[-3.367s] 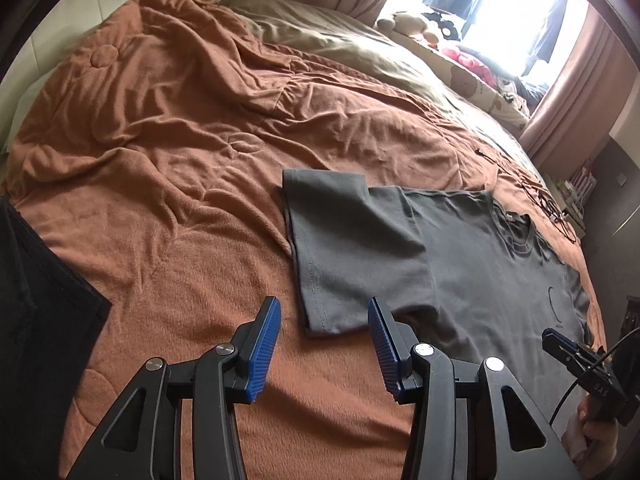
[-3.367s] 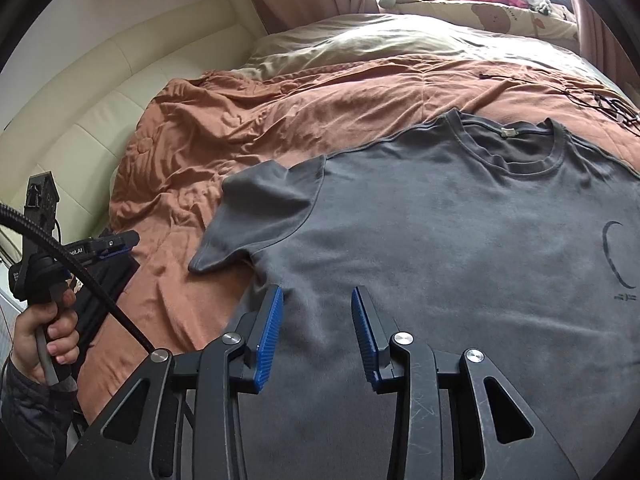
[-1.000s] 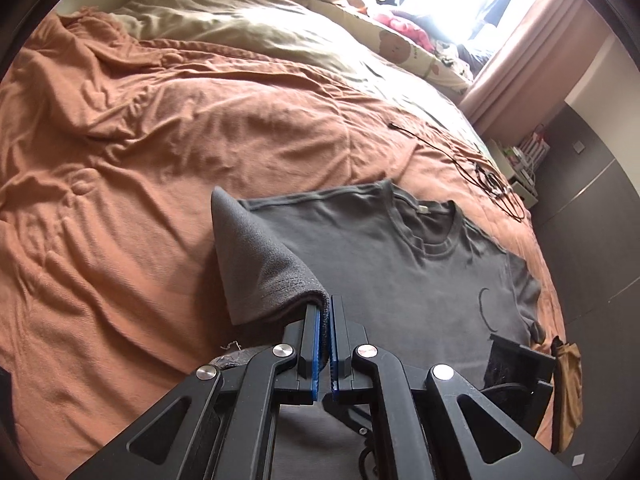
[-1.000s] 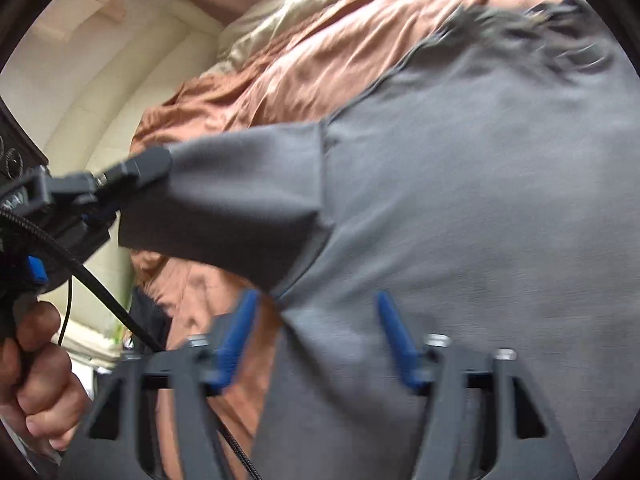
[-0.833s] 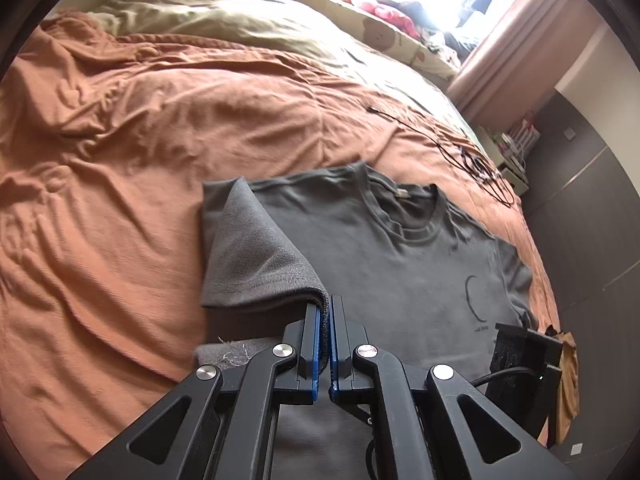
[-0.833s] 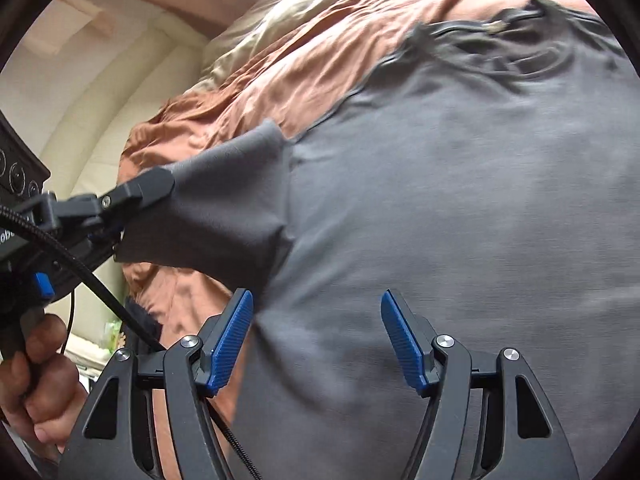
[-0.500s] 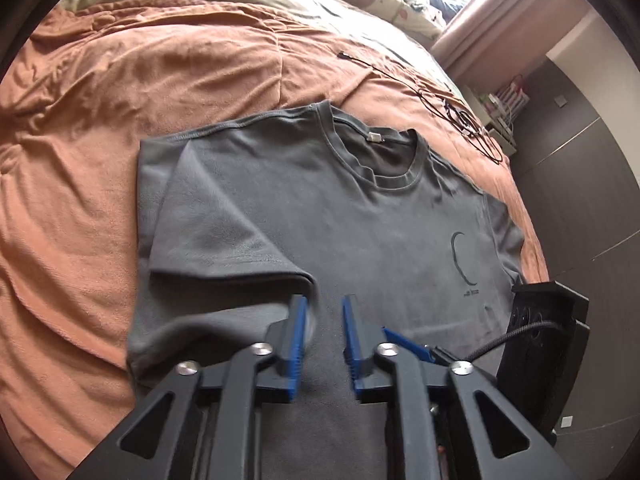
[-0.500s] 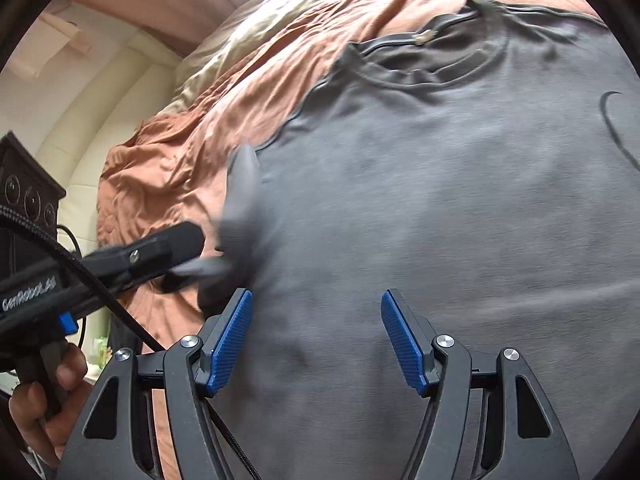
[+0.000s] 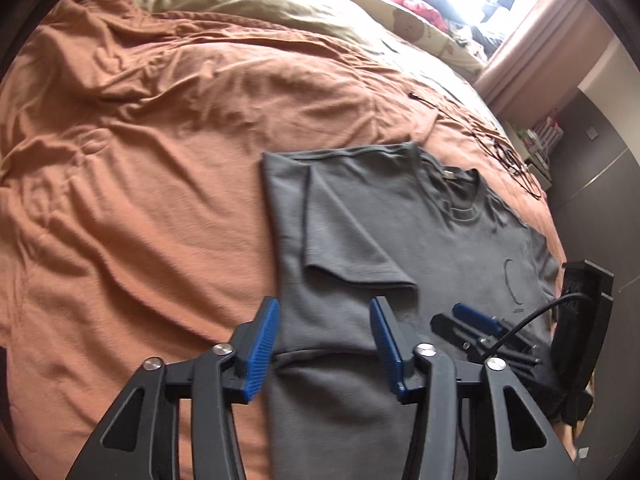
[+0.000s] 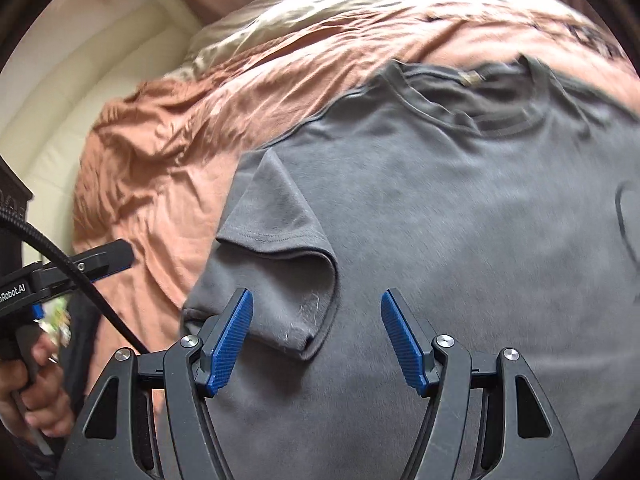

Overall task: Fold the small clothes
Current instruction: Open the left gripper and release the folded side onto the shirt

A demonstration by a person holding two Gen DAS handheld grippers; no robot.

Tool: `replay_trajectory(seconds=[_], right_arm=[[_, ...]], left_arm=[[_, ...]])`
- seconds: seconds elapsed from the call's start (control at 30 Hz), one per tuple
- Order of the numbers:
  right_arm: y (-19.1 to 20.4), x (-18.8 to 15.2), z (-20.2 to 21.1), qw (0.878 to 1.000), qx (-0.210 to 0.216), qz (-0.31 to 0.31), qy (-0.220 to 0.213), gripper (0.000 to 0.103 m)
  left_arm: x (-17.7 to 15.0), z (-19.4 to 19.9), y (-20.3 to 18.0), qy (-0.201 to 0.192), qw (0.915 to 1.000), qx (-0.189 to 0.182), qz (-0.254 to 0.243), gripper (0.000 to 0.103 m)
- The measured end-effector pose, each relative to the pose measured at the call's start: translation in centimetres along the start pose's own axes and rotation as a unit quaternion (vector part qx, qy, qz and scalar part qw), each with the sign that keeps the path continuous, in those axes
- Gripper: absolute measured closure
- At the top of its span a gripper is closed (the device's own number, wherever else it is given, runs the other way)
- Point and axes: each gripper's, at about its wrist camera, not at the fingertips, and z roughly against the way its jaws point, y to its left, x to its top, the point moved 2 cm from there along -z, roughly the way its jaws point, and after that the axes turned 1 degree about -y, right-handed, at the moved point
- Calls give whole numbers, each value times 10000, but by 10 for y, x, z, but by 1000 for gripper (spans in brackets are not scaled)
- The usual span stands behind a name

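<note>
With one sleeve [image 9: 348,248] lying folded onto the grey T-shirt [image 9: 440,240], both the left gripper [image 9: 324,344] and right gripper [image 10: 316,340] are hovering wide open and empty over it, the other sleeve likely needing folding next

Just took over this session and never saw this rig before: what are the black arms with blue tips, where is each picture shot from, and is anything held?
No robot here: a person holds a two-finger gripper in each hand, with a fisheye camera on each looking along its fingers. One picture is from the left gripper, the other from the right gripper. The blue tips are the finger pads. A grey T-shirt lies flat on an orange blanket, with one sleeve folded in over the body. Both grippers are open and hold nothing. The person's hand shows at the right view's left edge.
</note>
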Motion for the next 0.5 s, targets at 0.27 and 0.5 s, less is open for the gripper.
replay_trajectory(seconds=[0.27,0.5], right_arm=[[33,13,-43,9917,-829,935,313,38],[73,19,-62,9758,-1153,1834,294,38]], left_arm=[[-14,-2,46,108,9995,182,220,69],[-21,-6,68,104,9991,199,356,69]])
